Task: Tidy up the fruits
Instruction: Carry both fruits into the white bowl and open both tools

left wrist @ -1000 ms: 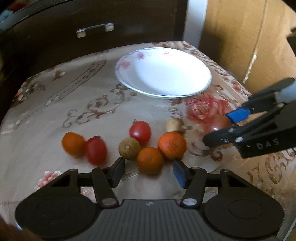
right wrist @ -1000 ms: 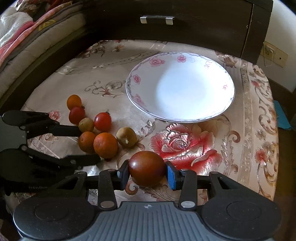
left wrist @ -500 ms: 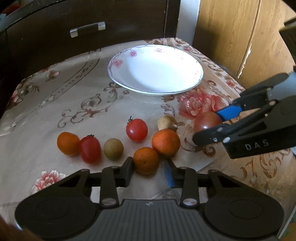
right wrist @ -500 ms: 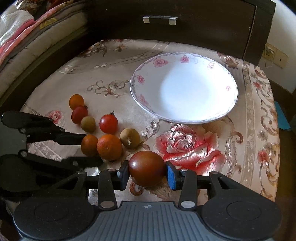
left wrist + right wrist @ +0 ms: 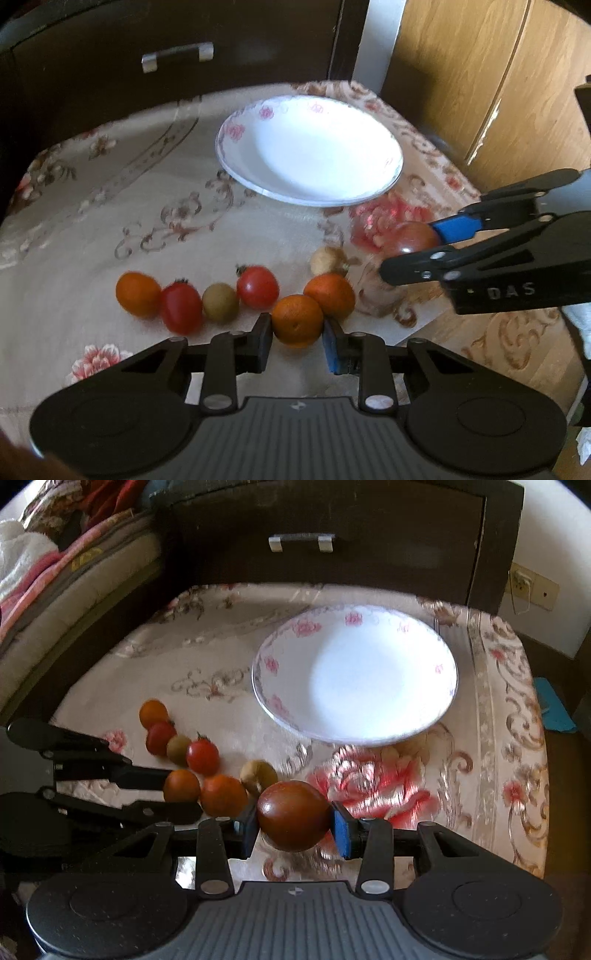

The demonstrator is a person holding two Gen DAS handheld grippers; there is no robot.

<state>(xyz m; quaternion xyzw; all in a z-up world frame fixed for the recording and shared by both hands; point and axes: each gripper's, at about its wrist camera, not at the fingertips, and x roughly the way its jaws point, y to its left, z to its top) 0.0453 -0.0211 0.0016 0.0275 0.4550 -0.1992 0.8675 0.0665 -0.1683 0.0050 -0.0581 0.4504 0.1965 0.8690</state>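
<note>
dark red-brown fruit (image 5: 293, 820) clamped between the blue pads of the right gripper (image 5: 294, 825), held above the rose print near the table's (image 5: 491, 716) front part; seen side-on from the left wrist (image 5: 412, 238), only half showing behind the finger. small orange (image 5: 297, 320) sitting between the fingers of the left gripper (image 5: 298, 338), jaws narrow, both pads at or just off its skin; firm contact not clear. counted on the cloth: three orange fruits, two red tomatoes, two brownish-green round fruits, one white floral plate (image 5: 354, 675), bare. right wrist alone shows bedding (image 5: 40, 565) at left and a wall socket (image 5: 526, 585) at right; left wrist alone shows the wooden panel (image 5: 472, 74). dark drawer front (image 5: 303, 539) behind the plate. open cloth left of the plate; table's right edge close to the right gripper.
</note>
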